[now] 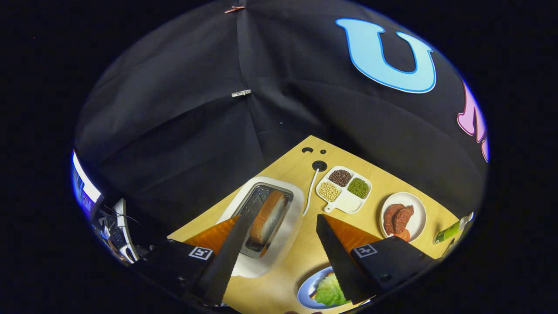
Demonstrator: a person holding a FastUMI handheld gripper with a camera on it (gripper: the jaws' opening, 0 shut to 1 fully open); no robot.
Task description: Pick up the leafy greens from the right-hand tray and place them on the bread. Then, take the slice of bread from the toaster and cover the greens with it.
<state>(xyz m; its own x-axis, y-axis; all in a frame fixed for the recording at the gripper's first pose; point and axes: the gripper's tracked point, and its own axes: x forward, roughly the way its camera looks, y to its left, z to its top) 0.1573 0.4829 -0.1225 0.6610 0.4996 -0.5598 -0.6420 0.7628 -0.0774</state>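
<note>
- The gripper (279, 244) hangs above the wooden table (305, 253) with its jaws spread wide and nothing between them.
- The leafy greens (329, 291) already sit on a blue plate (307, 290), just by the right finger, so the first half looks done. What seems to be a bit of bread peeks out at the greens' left edge, but it's hard to be sure.
- The slice of bread (270, 217) stands on edge in the toaster (261, 218) slot, just ahead of the fingers and a bit toward the left one.
- Likely next move: come down and pinch the slice across its flat faces.
- Risks, as a guess: the slot is narrow, so a finger could catch the metal rim and shove the toaster instead of gripping.
- Squeeze too hard and soft bread crushes or tears; too light and it slips on the way up.
- The white cable (310, 192) runs behind the toaster, so a nudge could drag it.
- The divided dish of beans (344, 188) and the plate of meat (403, 216) sit well apart, so they're probably safe.
</note>
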